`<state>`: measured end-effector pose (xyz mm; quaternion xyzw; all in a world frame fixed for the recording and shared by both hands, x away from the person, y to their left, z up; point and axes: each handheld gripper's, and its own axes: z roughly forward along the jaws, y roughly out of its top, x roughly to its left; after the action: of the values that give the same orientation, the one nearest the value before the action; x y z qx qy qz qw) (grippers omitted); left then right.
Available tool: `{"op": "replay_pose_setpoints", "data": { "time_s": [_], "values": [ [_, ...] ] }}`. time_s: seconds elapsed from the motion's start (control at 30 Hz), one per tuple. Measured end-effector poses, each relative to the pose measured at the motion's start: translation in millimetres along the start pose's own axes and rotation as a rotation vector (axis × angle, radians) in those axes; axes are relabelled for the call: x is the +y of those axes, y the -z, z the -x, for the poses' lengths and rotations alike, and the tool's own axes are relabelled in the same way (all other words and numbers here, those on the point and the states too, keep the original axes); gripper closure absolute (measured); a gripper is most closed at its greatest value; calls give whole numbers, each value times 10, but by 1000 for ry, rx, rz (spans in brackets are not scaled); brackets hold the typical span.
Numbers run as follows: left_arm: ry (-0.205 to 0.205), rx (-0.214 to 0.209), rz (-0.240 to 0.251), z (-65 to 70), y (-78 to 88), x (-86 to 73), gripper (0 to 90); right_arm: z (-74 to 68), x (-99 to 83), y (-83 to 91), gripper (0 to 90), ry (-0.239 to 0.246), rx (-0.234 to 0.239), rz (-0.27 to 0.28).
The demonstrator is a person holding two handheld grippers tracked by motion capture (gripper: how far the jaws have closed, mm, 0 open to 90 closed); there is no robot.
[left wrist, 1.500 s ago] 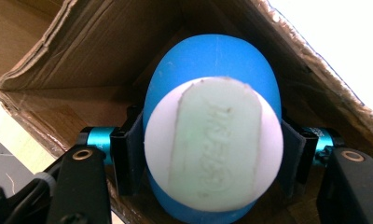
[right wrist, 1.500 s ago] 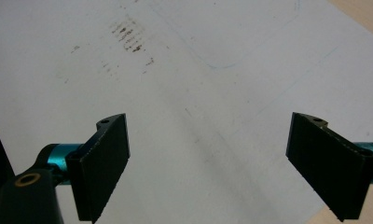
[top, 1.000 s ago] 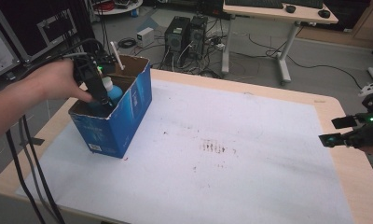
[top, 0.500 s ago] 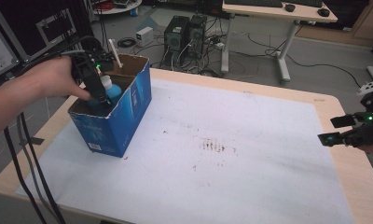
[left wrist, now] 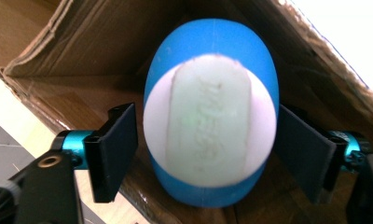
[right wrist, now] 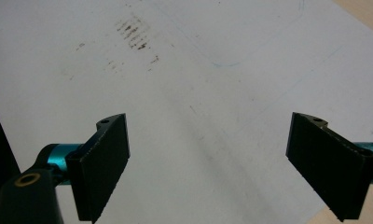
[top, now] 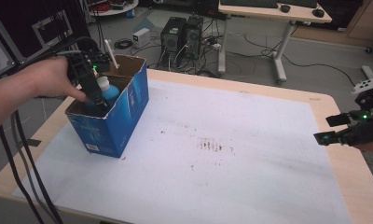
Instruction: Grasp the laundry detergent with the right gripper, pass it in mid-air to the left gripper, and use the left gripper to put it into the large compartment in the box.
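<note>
A blue bottle (top: 108,92) with a white cap stands inside an open blue cardboard box (top: 126,112) at the table's left. My left gripper (top: 98,97) reaches down into the box. In the left gripper view the bottle (left wrist: 210,42) sits cap-first between the two jaws, with a slim gap on each side. The left gripper (left wrist: 205,140) has just been opening and is open around the bottle. My right gripper (top: 330,129) hovers at the table's right edge, open, with nothing between its jaws. Beneath the right gripper (right wrist: 208,158) lies the bare white mat (right wrist: 184,70).
A white mat (top: 231,168) with dark smudges covers the wooden table. A white stick (top: 111,54) pokes up at the box's far corner. Black cables (top: 21,158) hang off the left edge. On the floor beyond stand computer towers (top: 182,35) and a desk (top: 273,14).
</note>
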<state>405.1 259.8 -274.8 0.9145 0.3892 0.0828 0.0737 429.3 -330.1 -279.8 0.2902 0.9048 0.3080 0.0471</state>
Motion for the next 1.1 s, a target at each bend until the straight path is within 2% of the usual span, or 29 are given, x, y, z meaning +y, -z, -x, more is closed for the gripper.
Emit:
{"op": "replay_pose_setpoints", "data": {
  "time_s": [0.2, 0.33, 0.4, 0.43, 0.5, 0.6, 0.7, 0.8, 0.93, 1.1],
  "values": [
    [-31, -1, 15, 43, 247, 48, 202, -61, 30, -6, 128, 12, 4, 1],
    [-56, 18, 35, 89, 448, 111, 202, -97, 52, -14, 128, 18, 9, 7],
    [-68, 25, 62, 120, 559, 155, 202, -118, 63, -14, 128, 16, 14, 8],
    [-68, 25, 62, 120, 559, 155, 202, -118, 63, -14, 128, 16, 14, 8],
    [-111, 30, 107, 222, 712, 266, 202, -145, 87, -13, 128, 20, 16, 10],
    [-151, 19, 140, 347, 772, 397, 202, -166, 102, -18, 128, 20, 11, 11],
    [-209, 13, 147, 513, 752, 553, 202, -198, 120, -28, 128, 26, 8, 9],
    [-251, 15, 172, 688, 687, 700, 202, -232, 135, -29, 128, 32, 4, 13],
    [-298, -2, 209, 895, 581, 872, 202, -264, 153, -34, 128, 33, 11, 17],
    [-352, -36, 192, 1077, 403, 1038, 202, -282, 168, -51, 128, 39, 14, 17]
  ]
}}
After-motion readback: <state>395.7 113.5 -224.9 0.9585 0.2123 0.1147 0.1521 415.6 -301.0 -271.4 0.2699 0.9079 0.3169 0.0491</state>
